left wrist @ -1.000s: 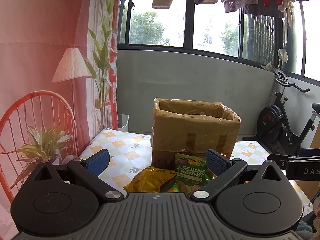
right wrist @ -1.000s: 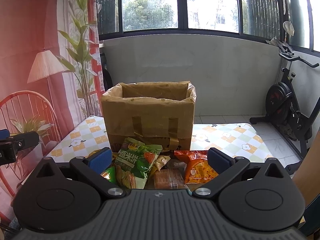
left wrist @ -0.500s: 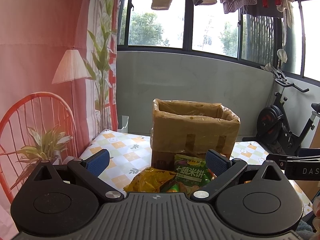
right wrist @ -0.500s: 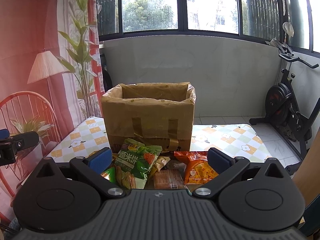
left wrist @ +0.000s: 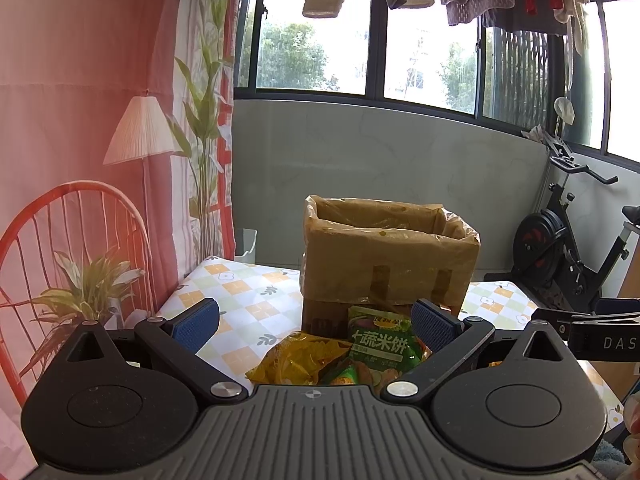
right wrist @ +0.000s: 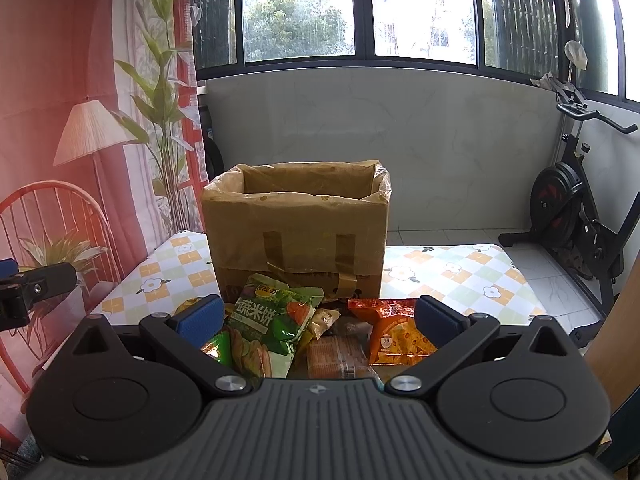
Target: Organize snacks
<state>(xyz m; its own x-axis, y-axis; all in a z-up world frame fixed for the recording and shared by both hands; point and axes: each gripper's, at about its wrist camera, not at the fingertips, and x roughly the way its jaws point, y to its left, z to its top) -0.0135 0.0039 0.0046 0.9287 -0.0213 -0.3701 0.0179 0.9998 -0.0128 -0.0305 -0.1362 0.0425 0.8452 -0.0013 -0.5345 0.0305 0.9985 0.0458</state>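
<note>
Right wrist view: right gripper [right wrist: 318,316] spread wide, nothing held, poised above a heap of snacks on the checked tablecloth [right wrist: 460,276]. Green rice-cracker bag [right wrist: 272,320] leaned at the near left of the heap, orange chip bag [right wrist: 396,332] at the near right, a small brown packet [right wrist: 334,356] flat between them, all just in front of the cardboard box [right wrist: 296,236] lined with plastic film. Left wrist view: left gripper [left wrist: 316,322] equally wide and empty, aimed at the same green bag [left wrist: 378,344] and a yellow bag [left wrist: 304,360] beside it.

Judged light, puffed with air, slick-skinned and crushable — crackers inside likely to break under a hard squeeze. Best taken by a crimped top seam or a corner, not across the belly.

Box interior hidden behind its near wall — contents, if any, unknown. Lower part of the heap cut off by both gripper bodies; count of packets underneath not to be told. Small wrapped piece [right wrist: 320,322] behind the green bag too crumpled to identify. Other gripper only partly in frame at each picture's edge.
</note>
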